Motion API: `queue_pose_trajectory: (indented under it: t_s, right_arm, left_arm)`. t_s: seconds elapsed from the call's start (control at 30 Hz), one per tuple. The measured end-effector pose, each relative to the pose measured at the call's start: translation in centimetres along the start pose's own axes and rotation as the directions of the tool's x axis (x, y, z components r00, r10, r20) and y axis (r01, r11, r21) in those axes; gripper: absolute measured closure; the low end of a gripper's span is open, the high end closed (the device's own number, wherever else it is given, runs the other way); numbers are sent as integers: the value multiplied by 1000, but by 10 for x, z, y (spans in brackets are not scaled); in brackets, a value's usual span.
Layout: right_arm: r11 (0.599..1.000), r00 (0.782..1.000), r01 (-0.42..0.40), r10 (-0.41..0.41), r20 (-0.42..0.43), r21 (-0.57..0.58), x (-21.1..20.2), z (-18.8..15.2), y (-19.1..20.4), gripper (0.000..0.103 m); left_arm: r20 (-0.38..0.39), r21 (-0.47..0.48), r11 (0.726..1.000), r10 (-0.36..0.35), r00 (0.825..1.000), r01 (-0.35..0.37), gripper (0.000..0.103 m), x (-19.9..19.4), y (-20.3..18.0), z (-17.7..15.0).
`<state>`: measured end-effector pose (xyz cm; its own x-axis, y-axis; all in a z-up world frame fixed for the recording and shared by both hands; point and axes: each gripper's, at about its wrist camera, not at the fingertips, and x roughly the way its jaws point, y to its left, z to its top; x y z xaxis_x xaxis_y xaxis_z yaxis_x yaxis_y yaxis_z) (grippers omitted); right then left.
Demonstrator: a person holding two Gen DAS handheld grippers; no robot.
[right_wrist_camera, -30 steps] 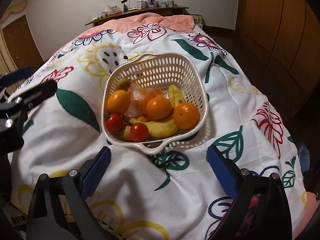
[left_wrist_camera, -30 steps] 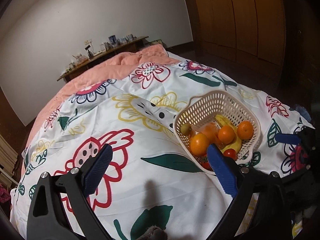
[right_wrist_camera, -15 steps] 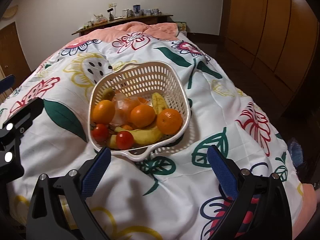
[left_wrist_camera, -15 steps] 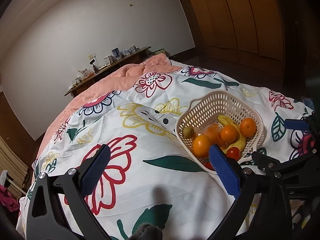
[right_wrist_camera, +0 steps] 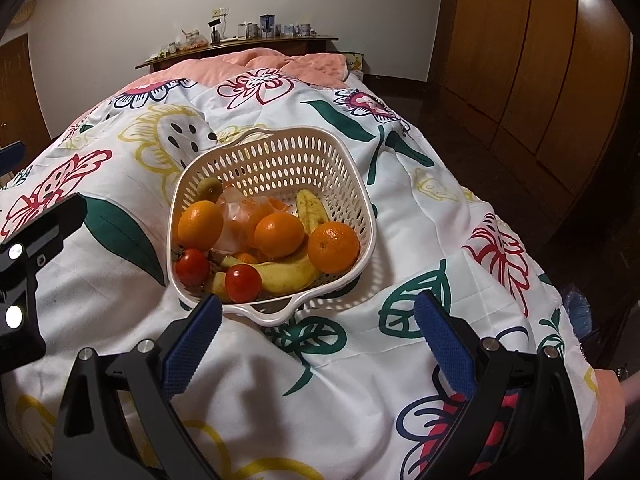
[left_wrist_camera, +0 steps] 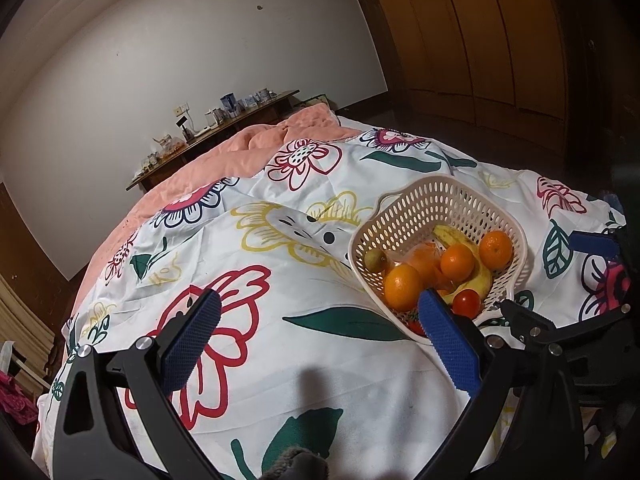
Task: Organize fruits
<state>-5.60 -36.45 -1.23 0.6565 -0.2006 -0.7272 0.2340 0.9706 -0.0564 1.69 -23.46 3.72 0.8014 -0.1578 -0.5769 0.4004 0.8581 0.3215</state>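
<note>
A cream perforated basket (right_wrist_camera: 280, 152) (left_wrist_camera: 436, 200) sits on the flowered bedspread. It holds three oranges (right_wrist_camera: 279, 235), bananas (right_wrist_camera: 280, 270), two tomatoes (right_wrist_camera: 242, 283), a kiwi (right_wrist_camera: 209, 188) and a clear bag of orange pieces (right_wrist_camera: 240, 216). My right gripper (right_wrist_camera: 318, 328) is open and empty, just in front of the basket's near handle. My left gripper (left_wrist_camera: 320, 328) is open and empty, over the bedspread to the left of the basket.
The flowered bedspread (left_wrist_camera: 256, 280) covers the bed, with a pink blanket (right_wrist_camera: 272, 62) at the far end. A wooden shelf with small items (right_wrist_camera: 240, 40) stands against the wall. Wooden wardrobe doors (right_wrist_camera: 540, 60) line the right side. The bed edge drops off at right.
Both grippers have pulled back and risen a little, so the basket looks farther and smaller. Both stay open. The fruit has not moved.
</note>
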Motion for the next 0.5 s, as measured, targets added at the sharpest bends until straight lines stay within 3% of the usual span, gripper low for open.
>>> queue_pose_trajectory:
  t_s: [0.5]
  right_arm:
    - [1000, 1000, -1, 1, -1, 10, 1, 1, 0, 7]
  left_arm:
    - [-3, -2, 1000, -2, 1000, 2, 3, 1, 0, -1]
